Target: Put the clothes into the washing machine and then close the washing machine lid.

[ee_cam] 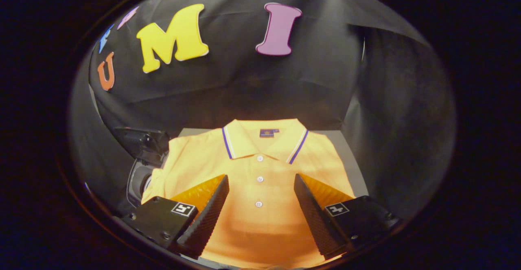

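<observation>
Pickup step: hand-held gripper (pixel 261 186) hovers w/ fingers wide apart over the orange polo shirt (pixel 260 196), flat on the surface (pixel 351 160). Washing machine (pixel 140 160) just left. Next, probably: lower, pinch fabric.

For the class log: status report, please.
Gripper open, jaws astride the button placket. Yellow polo shirt flat, not gripped. Washing machine beside the sleeve.

Dim booth, warm central light (fisheye-warped edges)
</observation>
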`<act>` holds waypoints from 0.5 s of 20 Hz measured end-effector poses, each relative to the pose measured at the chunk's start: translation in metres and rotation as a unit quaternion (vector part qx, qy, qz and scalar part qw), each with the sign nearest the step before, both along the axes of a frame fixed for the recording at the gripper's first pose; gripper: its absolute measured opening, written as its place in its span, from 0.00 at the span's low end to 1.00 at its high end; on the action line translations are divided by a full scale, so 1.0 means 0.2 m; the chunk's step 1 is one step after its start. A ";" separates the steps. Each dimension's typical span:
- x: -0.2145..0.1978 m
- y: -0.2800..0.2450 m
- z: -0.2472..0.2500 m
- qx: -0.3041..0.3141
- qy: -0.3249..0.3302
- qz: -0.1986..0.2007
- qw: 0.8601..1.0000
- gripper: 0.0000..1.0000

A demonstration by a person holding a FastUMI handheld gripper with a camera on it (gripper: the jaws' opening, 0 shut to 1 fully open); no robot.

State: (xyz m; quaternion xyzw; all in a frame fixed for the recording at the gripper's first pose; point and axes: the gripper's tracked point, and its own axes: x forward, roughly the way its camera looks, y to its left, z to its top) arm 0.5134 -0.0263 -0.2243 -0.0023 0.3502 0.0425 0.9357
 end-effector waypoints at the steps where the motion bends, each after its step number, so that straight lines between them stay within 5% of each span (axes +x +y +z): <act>1: 0.01 -0.01 -0.04 -0.002 0.013 -0.004 1.000 1.00; 10: 0.04 -0.01 -0.11 -0.016 0.026 -0.004 1.000 0.93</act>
